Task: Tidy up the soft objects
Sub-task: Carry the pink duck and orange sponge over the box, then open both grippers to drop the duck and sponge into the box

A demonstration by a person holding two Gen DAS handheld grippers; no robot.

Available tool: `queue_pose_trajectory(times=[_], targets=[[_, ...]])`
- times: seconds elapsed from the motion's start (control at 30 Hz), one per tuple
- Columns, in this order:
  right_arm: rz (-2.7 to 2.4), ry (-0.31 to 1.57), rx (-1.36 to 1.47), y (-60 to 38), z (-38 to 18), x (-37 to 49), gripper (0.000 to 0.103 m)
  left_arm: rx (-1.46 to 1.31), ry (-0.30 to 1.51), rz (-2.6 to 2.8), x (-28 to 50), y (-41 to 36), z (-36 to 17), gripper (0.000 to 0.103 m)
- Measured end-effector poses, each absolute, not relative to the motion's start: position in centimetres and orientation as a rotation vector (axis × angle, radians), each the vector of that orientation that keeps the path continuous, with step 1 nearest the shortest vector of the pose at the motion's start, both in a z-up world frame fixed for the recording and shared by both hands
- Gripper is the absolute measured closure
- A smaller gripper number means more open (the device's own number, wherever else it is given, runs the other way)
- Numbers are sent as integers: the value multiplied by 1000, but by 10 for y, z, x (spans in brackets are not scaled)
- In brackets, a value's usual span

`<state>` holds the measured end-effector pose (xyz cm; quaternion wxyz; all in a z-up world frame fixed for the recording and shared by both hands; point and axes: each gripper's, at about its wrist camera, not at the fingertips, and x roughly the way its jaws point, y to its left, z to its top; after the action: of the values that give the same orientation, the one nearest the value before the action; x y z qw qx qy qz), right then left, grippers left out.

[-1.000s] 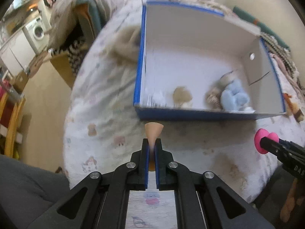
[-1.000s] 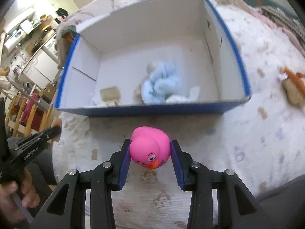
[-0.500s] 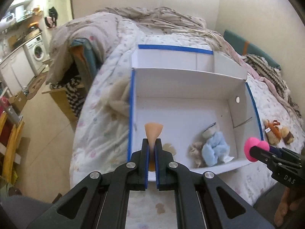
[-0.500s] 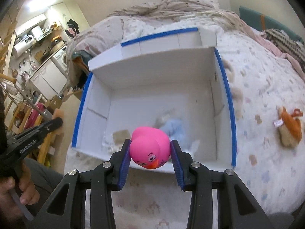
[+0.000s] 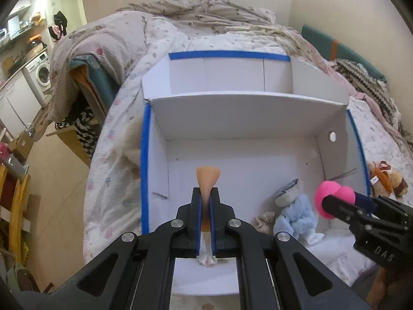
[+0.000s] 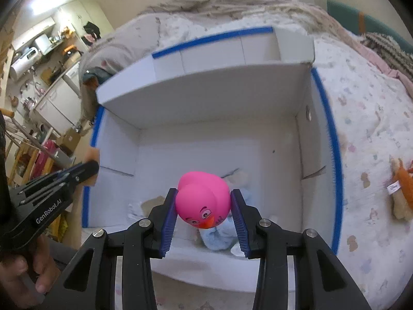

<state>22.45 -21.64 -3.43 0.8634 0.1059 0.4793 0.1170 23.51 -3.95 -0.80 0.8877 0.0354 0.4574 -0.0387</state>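
Looking down the left gripper, its jaws are squeezed nearly together on a thin, rubbery peach-coloured piece that flares out like a little fan above the fingertips, right over the white box. Only the right wrist view shows what the right gripper has: a glossy pink rubber duck with cartoon eyes and an orange beak, clamped between the 2 ribbed blue pads over the near part of the box. From the left camera that duck is just a pink blob poking out past black fingers. The box is smooth white cardboard with blue tape on its rims, sitting on a bed with a pale printed quilt. Inside the box, near its front wall, there's a fluffy light-blue plush and a small beige fuzzy one just beside it; the right view mostly hides the blue plush behind the duck. Right of the box, an orange-and-tan stuffed toy lies on the quilt. Left of the box, a washing machine sits further back.
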Motion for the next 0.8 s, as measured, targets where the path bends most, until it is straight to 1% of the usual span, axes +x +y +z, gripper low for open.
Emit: queue_pose_trajectory(times=[0.13, 0.47, 0.57, 0.6, 0.67, 0.7, 0.73, 0.77, 0.8], targets=[[241, 1033, 231, -216, -50, 233, 60, 92, 1015, -79, 252, -47, -31, 96], [219, 1091, 211, -215, -80, 242, 60, 139, 1061, -64, 264, -53, -69, 96], [214, 1098, 202, -215, -84, 244, 60, 139, 1060, -63, 263, -52, -71, 93], [213, 1099, 201, -215, -85, 244, 60, 144, 1053, -67, 262, -52, -70, 91], [212, 1100, 201, -214, -85, 246, 60, 151, 1046, -75, 261, -53, -69, 83], [211, 1099, 200, -214, -85, 245, 60, 149, 1045, -79, 260, -52, -68, 81], [209, 1098, 199, -213, -85, 246, 60, 148, 1047, -78, 260, -52, -67, 73], [207, 1098, 198, -213, -84, 246, 60, 150, 1050, -70, 260, -51, -67, 62], [206, 1098, 199, -212, -85, 246, 60, 149, 1049, -63, 260, -51, -66, 56]])
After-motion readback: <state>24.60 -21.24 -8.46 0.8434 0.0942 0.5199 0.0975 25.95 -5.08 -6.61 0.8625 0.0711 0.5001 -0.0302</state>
